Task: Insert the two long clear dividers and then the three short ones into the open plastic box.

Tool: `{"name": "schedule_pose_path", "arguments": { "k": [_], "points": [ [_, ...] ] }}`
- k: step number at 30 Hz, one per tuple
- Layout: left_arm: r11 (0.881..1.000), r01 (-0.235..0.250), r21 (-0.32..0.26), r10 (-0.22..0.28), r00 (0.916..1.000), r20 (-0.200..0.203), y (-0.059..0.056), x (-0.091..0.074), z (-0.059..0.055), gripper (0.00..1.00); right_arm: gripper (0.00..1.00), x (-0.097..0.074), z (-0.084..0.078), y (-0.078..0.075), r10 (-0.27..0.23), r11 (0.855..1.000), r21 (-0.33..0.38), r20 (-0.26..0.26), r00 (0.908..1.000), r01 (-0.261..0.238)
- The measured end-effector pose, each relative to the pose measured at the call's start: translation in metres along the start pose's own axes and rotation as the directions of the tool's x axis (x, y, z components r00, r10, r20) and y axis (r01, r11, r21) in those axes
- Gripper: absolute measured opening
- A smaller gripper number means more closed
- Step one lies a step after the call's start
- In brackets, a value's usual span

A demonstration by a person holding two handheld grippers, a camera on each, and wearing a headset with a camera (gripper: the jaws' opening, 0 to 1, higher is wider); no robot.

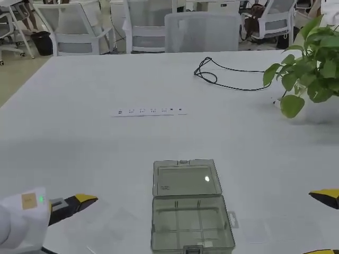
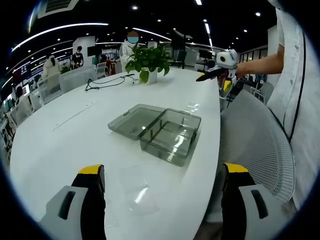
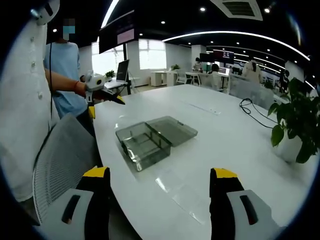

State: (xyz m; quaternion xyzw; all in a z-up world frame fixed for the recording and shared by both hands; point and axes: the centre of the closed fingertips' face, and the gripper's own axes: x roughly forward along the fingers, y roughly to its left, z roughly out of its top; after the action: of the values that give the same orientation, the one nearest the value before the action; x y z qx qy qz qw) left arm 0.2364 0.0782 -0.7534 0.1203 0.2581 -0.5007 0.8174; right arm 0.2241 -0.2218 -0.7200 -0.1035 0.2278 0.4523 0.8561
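Observation:
The open smoky clear plastic box [image 1: 193, 227] lies near the table's front edge, its lid [image 1: 185, 179] folded flat behind it. In the left gripper view the box [image 2: 167, 134] sits ahead of my open left gripper [image 2: 162, 200], and a clear divider [image 2: 136, 192] lies flat on the table between the jaws. More clear dividers [image 3: 176, 192] lie on the table just ahead of my open right gripper [image 3: 161, 200], with the box [image 3: 141, 142] beyond them. In the head view the left gripper [image 1: 79, 203] is left of the box and the right gripper [image 1: 322, 225] at the right edge. Both are empty.
A flush power strip [image 1: 150, 111] sits mid-table, a black cable [image 1: 228, 79] loops behind it, and a potted plant [image 1: 310, 69] stands at the far right. Office chairs [image 1: 79, 26] line the far side. A mesh chair [image 2: 255, 145] stands by the near edge.

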Motion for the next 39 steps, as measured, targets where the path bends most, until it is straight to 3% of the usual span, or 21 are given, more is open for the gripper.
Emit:
{"name": "schedule_pose_path", "arguments": {
  "k": [11,18,23,24,28,34,36,37,39],
  "points": [
    [1.000,-0.011,-0.003,0.011,0.9999,-0.010,0.005,0.000,0.001,0.98,0.83,0.001,-0.001,-0.002,-0.009,1.000,0.000,0.005,1.0000,0.009],
    [0.998,-0.054,-0.039,0.053,0.9983,-0.022,0.021,-0.007,-0.004,0.98,0.82,0.000,-0.001,-0.005,-0.018,1.000,0.005,0.009,0.9998,0.018],
    [0.989,-0.110,-0.095,0.105,0.9927,-0.059,0.043,-0.016,-0.013,0.95,0.81,0.001,-0.002,-0.004,-0.021,1.000,0.011,0.009,0.9997,0.021],
    [0.986,-0.128,-0.106,0.119,0.9894,-0.084,0.048,-0.018,-0.018,0.92,0.81,0.001,-0.002,-0.004,-0.021,1.000,0.012,0.010,0.9997,0.021],
    [0.978,-0.157,-0.139,0.142,0.9840,-0.107,0.059,-0.020,-0.024,0.88,0.81,0.000,-0.001,-0.005,-0.026,1.000,0.016,0.013,0.9996,0.025],
    [0.958,-0.212,-0.193,0.174,0.9648,-0.197,0.077,-0.024,-0.045,0.80,0.81,0.000,0.000,-0.005,-0.030,0.999,0.023,0.018,0.9994,0.029],
    [0.956,-0.224,-0.192,0.184,0.9614,-0.205,0.082,-0.024,-0.048,0.77,0.81,0.000,0.000,-0.005,-0.030,0.999,0.021,0.019,0.9994,0.030],
    [0.948,-0.246,-0.202,0.196,0.9506,-0.241,0.085,-0.026,-0.055,0.74,0.81,0.000,0.001,-0.005,-0.030,0.999,0.023,0.021,0.9993,0.030],
    [0.946,-0.251,-0.205,0.196,0.9476,-0.252,0.088,-0.023,-0.058,0.70,0.81,0.000,0.001,-0.005,-0.030,0.999,0.023,0.021,0.9993,0.030]
  ]
}}
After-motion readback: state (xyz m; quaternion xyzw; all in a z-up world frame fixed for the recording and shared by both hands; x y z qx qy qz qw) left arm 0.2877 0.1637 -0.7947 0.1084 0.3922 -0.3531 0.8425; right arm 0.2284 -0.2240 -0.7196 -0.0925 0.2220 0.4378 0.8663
